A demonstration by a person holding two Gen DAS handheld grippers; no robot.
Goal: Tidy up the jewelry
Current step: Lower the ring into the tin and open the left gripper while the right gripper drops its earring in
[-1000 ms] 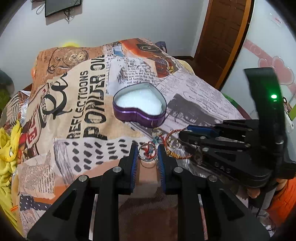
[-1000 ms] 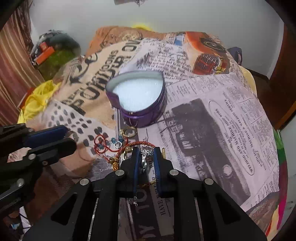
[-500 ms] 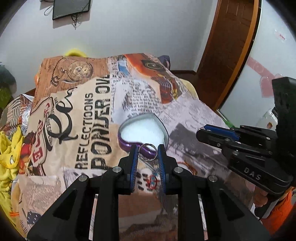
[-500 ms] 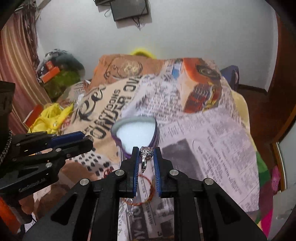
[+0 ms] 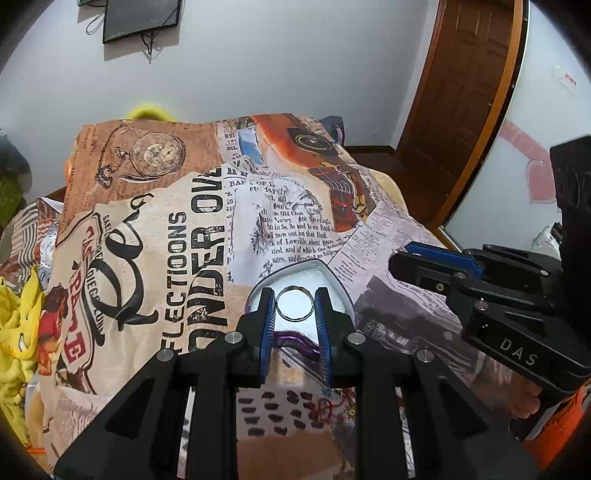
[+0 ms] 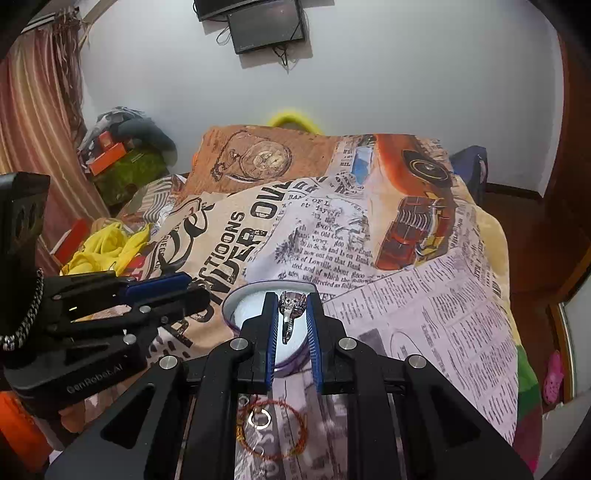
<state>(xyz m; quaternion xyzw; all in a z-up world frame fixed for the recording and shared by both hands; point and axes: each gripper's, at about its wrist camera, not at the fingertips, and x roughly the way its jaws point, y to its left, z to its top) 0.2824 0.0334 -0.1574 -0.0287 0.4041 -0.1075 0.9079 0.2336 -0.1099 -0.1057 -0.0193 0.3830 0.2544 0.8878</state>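
My left gripper [image 5: 294,304] is shut on a plain silver ring [image 5: 295,303] and holds it in the air above the heart-shaped purple box [image 5: 338,290] with a white lining. My right gripper [image 6: 291,308] is shut on a silver ring with a stone [image 6: 291,302] and holds it above the same box [image 6: 240,299]. Loose jewelry lies on the bedspread below: a red-gold wire bangle [image 6: 299,435] and a small gold ring [image 6: 259,419]. The right gripper's body [image 5: 498,306] shows in the left wrist view, the left gripper's body [image 6: 92,314] in the right wrist view.
The box sits on a bed with a newspaper-print bedspread [image 5: 184,229]. Yellow cloth [image 5: 18,325] lies at the left edge. A wooden door [image 5: 469,92] stands at the right, and a dark screen [image 6: 266,24] hangs on the wall behind.
Both grippers have lifted from the jewelry pile on the bedspread, each carrying its ring, and now hold them higher, over the heart-shaped box.
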